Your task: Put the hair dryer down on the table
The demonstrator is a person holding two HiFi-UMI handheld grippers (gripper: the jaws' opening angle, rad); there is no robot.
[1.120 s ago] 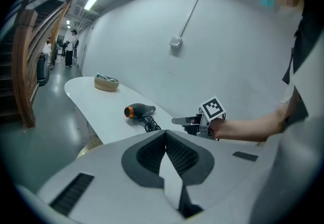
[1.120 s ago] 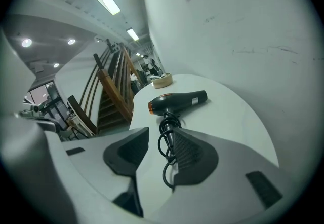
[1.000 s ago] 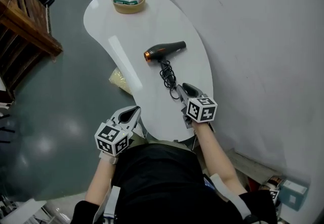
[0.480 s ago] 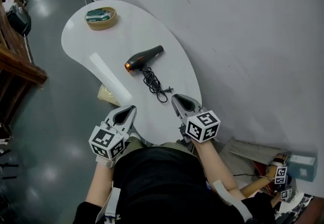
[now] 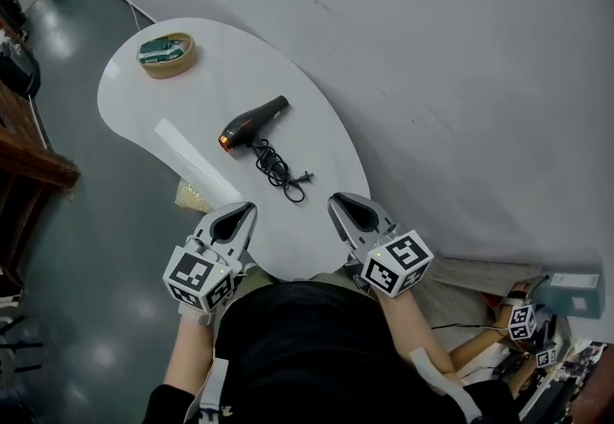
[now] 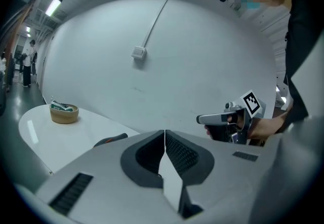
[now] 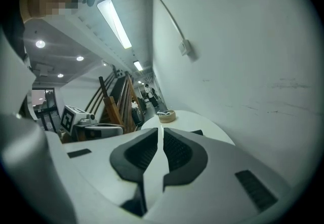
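Already the hair dryer (image 5: 251, 123) lies on its side on the white table (image 5: 321, 139), well ahead of both sets of jaws and touched by neither, so the put-down itself looks finished. The left gripper (image 5: 242, 209) has its jaws pressed together with nothing between them, and the right gripper (image 5: 342, 201) is likewise closed tight and empty. Both hang at the near edge of the table, close to the person's body. What remains, by my reading, is only to leave the scene undisturbed. The coiled cord (image 5: 277, 170) is bunched between the dryer and the right jaws, with its plug end nearest those tips, so any further motion on that side should go up or back rather than forward, lest the tips snag a loop and drag the dryer. A shallow round basket (image 5: 166, 55) sits far beyond the left jaws and needs no attention.
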